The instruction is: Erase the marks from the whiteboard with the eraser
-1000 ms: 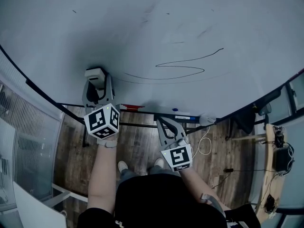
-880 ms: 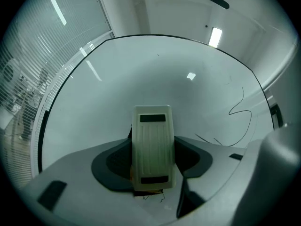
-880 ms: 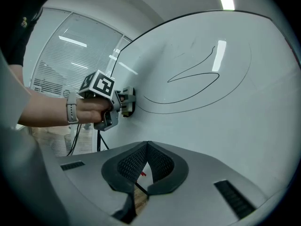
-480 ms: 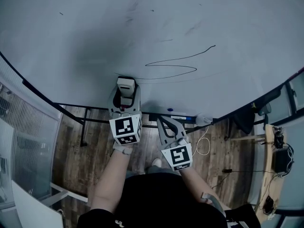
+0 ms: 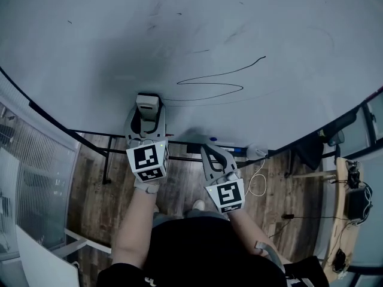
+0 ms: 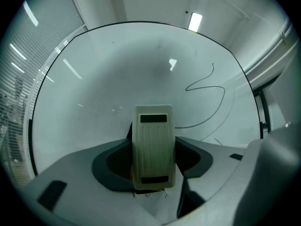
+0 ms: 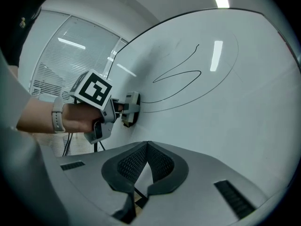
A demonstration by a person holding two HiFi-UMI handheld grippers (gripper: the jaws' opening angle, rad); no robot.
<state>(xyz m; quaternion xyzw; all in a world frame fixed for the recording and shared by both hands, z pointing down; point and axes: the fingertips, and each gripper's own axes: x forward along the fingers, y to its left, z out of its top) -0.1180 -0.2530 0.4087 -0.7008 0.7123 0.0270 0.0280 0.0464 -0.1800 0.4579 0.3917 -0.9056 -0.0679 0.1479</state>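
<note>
The whiteboard [image 5: 90, 46] fills the upper head view. A black looping squiggle [image 5: 221, 79] is drawn on it, with a long thin curved line [image 5: 197, 103] just below. My left gripper [image 5: 147, 109] is shut on a pale grey eraser [image 5: 148, 101], which is pressed to the board at the left end of that thin line, below and left of the squiggle. The left gripper view shows the eraser [image 6: 153, 145] upright between the jaws, with the squiggle [image 6: 207, 86] up to the right. My right gripper [image 5: 210, 152] hangs lower, shut and empty, near the board's bottom edge.
Faint smudges and short strokes [image 5: 161, 11] dot the upper board. A marker ledge [image 5: 230, 148] with a blue-capped pen runs under the board. Black stand legs [image 5: 108, 160] rise from the wooden floor. Cables [image 5: 258, 181] trail at right and window blinds [image 7: 61, 55] stand at left.
My left gripper has carried the eraser to the right along the board, close to the squiggle's left end. The right gripper has stayed put.
</note>
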